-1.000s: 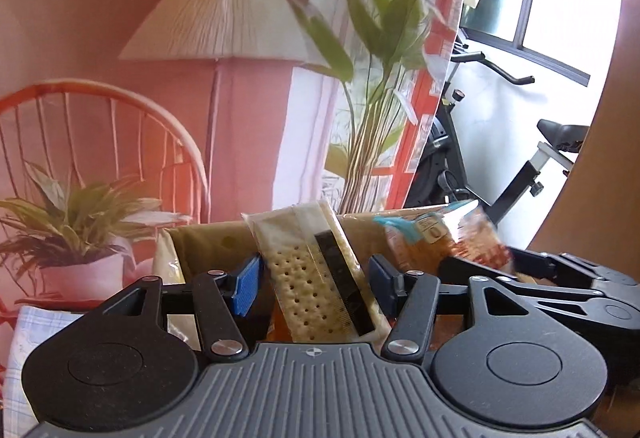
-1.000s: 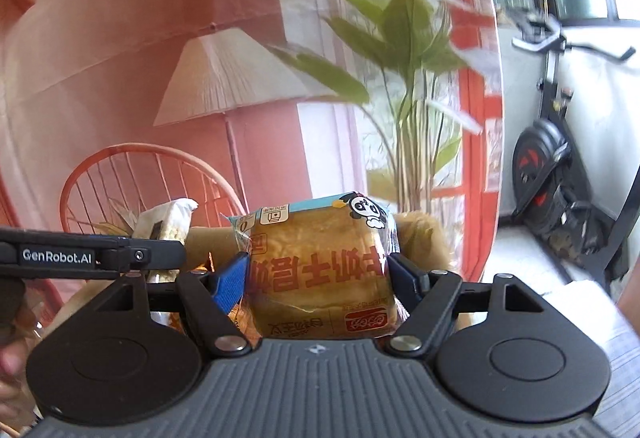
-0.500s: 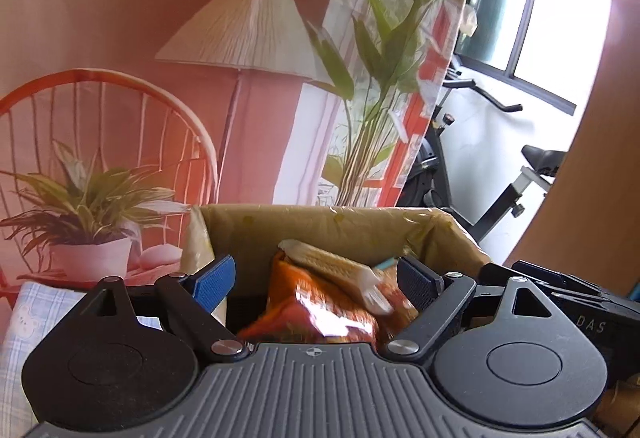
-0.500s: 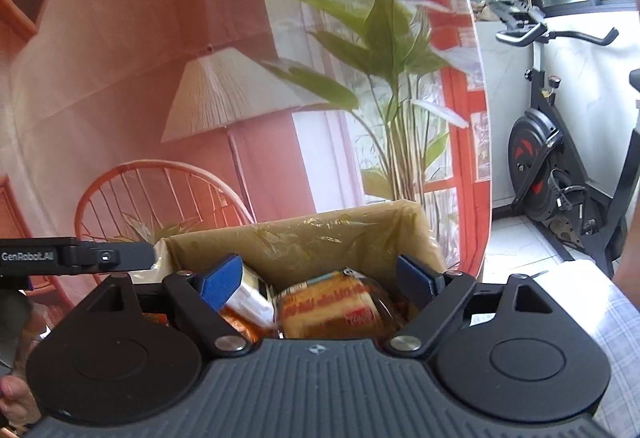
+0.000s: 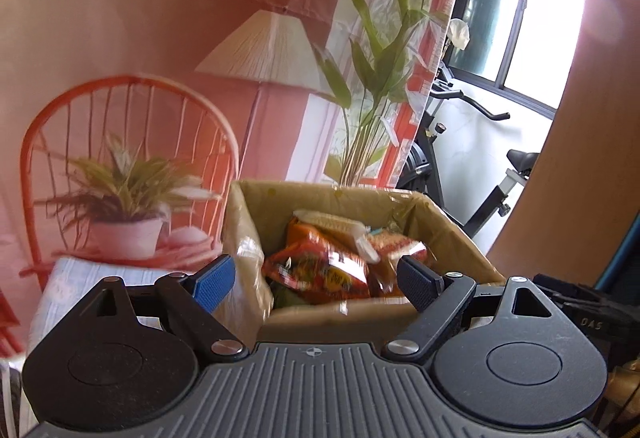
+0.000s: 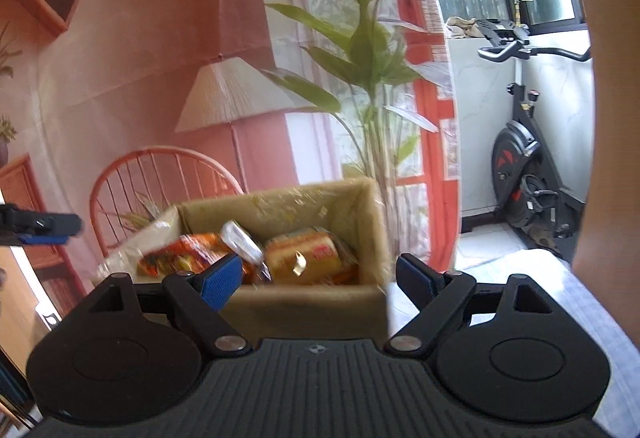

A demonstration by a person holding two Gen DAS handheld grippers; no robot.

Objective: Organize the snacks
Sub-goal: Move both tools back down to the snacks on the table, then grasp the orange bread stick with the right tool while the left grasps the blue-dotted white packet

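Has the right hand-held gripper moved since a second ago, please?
Yes. The right hand-held gripper has backed away from the box, now empty and open.

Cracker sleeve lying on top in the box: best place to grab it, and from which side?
Take the cracker sleeve across its narrow width near the raised, free end, coming from above. It lies tilted on top of the orange snack bag, beside the bread pack, so the upper end is exposed while the box walls block a side approach. Both the left gripper and right gripper are open and empty.
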